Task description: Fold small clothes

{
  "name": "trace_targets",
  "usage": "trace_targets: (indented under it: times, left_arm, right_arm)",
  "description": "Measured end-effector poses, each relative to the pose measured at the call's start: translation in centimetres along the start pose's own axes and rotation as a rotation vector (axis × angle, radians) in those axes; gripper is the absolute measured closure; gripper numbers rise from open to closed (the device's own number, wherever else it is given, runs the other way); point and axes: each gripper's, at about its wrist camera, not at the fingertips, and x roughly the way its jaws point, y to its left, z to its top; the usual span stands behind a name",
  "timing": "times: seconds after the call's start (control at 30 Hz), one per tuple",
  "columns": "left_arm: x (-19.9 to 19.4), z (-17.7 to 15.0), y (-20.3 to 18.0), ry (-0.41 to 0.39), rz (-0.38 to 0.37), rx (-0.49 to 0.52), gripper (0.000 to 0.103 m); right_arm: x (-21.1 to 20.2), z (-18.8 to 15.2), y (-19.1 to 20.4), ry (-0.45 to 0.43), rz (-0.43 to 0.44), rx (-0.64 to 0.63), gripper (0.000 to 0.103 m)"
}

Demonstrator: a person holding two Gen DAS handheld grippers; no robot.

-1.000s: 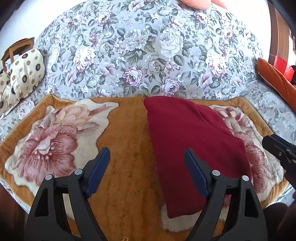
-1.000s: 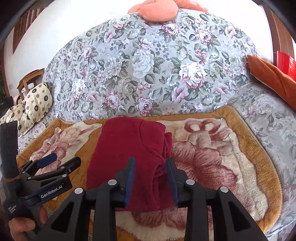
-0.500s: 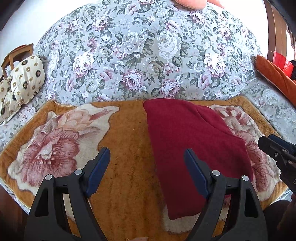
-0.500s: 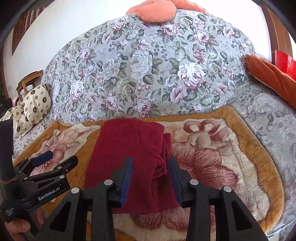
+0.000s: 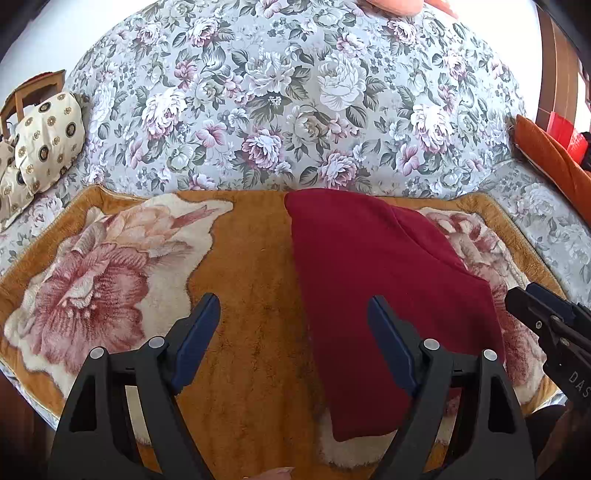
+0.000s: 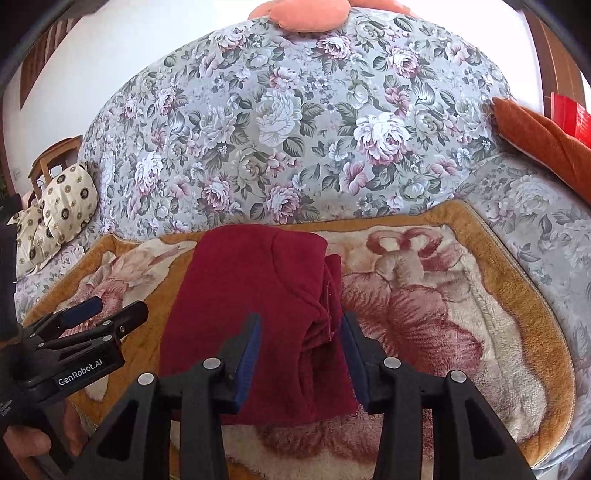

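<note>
A dark red garment (image 5: 373, 280) lies folded into a long strip on the orange flowered blanket (image 5: 251, 266); in the right wrist view (image 6: 255, 295) its folded layers bunch along the right edge. My left gripper (image 5: 293, 314) is open and empty, held above the blanket at the garment's left edge. My right gripper (image 6: 301, 332) is open, its jaws apart on either side of the bunched right edge, holding nothing. The left gripper also shows in the right wrist view (image 6: 107, 314), and the right gripper shows at the right edge of the left wrist view (image 5: 535, 299).
The blanket lies on a sofa with a grey floral backrest (image 5: 295, 110). A cream patterned cushion (image 5: 44, 144) sits at the left, an orange cushion (image 6: 546, 144) at the right and a peach cushion (image 6: 299, 14) on top. A wooden chair (image 6: 51, 158) stands far left.
The right gripper's jaws have opened wider around the garment's bunched edge and it has drawn back slightly. The left gripper stays open and has hardly moved.
</note>
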Motion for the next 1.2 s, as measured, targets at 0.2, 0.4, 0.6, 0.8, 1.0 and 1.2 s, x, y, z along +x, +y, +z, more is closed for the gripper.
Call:
trace_targets:
  times: [0.2, 0.4, 0.6, 0.8, 1.0, 1.2]
  left_arm:
    - [0.22, -0.07, -0.21, 0.001, 0.005, 0.006, 0.02]
    - [0.18, -0.11, -0.31, -0.009, 0.006, 0.006, 0.02]
    - [0.12, -0.12, -0.38, -0.008, 0.004, 0.006, 0.02]
    - [0.13, -0.11, -0.38, -0.013, 0.003, 0.006, 0.02]
    - [0.11, -0.16, -0.54, -0.008, -0.001, 0.003, 0.02]
    - [0.09, -0.18, -0.7, -0.008, -0.001, 0.004, 0.02]
  right_arm:
    - [0.38, -0.13, 0.46, 0.011, 0.006, -0.014, 0.061]
    - [0.47, 0.0, 0.73, 0.007, 0.004, -0.029, 0.061]
    - [0.58, 0.01, 0.73, 0.01, 0.0, -0.03, 0.061]
    - [0.74, 0.07, 0.39, 0.012, 0.006, -0.027, 0.061]
    - [0.81, 0.03, 0.38, 0.015, 0.007, -0.027, 0.061]
    - [0.87, -0.1, 0.53, 0.013, 0.008, -0.031, 0.061]
